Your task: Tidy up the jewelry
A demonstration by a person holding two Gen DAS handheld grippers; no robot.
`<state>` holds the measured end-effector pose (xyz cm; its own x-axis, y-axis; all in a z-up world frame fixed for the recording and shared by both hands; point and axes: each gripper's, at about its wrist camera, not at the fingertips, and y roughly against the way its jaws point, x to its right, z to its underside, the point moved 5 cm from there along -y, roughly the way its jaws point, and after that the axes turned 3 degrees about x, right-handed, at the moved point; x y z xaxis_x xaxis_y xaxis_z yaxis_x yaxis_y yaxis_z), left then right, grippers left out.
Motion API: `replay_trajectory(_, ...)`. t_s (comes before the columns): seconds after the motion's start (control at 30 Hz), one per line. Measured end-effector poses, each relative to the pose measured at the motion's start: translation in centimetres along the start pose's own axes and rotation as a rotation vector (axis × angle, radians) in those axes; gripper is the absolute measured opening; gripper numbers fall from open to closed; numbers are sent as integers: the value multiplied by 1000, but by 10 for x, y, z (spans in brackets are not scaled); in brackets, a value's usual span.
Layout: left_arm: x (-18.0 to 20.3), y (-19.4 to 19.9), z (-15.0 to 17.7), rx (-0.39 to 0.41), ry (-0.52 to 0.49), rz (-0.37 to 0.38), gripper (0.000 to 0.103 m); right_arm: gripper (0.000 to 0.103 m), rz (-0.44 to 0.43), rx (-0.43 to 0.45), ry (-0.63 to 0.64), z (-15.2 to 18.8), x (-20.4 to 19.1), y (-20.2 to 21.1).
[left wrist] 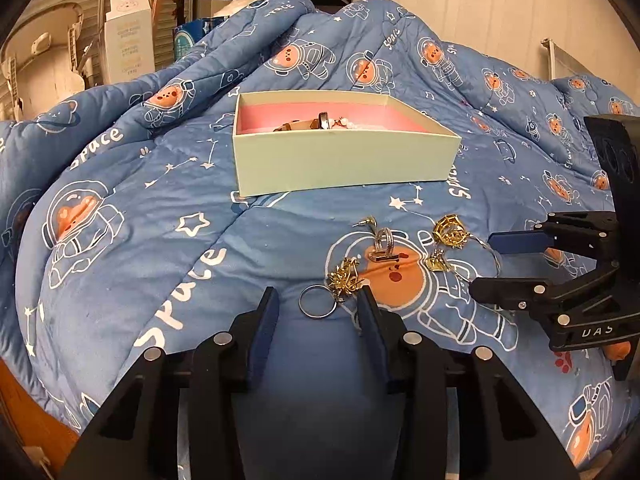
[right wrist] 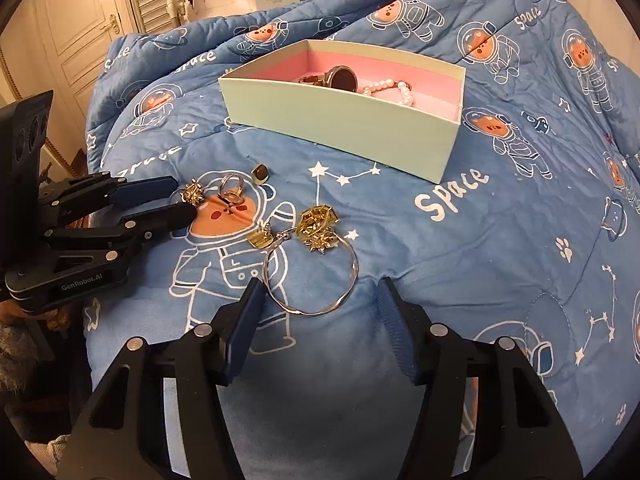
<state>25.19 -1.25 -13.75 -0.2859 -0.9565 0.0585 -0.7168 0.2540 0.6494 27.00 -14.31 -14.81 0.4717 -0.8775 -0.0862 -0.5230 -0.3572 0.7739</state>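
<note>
Right wrist view: both the right hand-held gripper (right wrist: 316,304) and left hand-held gripper (left wrist: 318,312) are hanging released; the thin bangle (right wrist: 312,276) risks slipping (soft quilt (right wrist: 460,260) sinking).

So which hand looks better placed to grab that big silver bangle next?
The right. Its open tool already sits just short of the silver bangle, while the left tool is over by the key ring.

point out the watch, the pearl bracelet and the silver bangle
watch (right wrist: 344,79), right wrist view, on its dark face
pearl bracelet (right wrist: 405,89), right wrist view, on the beads
silver bangle (right wrist: 353,266), right wrist view, on its right rim
</note>
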Motion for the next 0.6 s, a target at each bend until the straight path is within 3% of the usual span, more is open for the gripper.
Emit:
replay_trajectory(0.13,0,3,1,6,22,19,29,48,0,-1,2,-1,-1,-1)
replay_trajectory(0.3,5,4,1,14,19,18,19,47,-2,-1,3,-1,-1,-1)
replay_trajectory(0.6,7,11,5,26,55,25,19,47,-11,-1,1,1,-1,4)
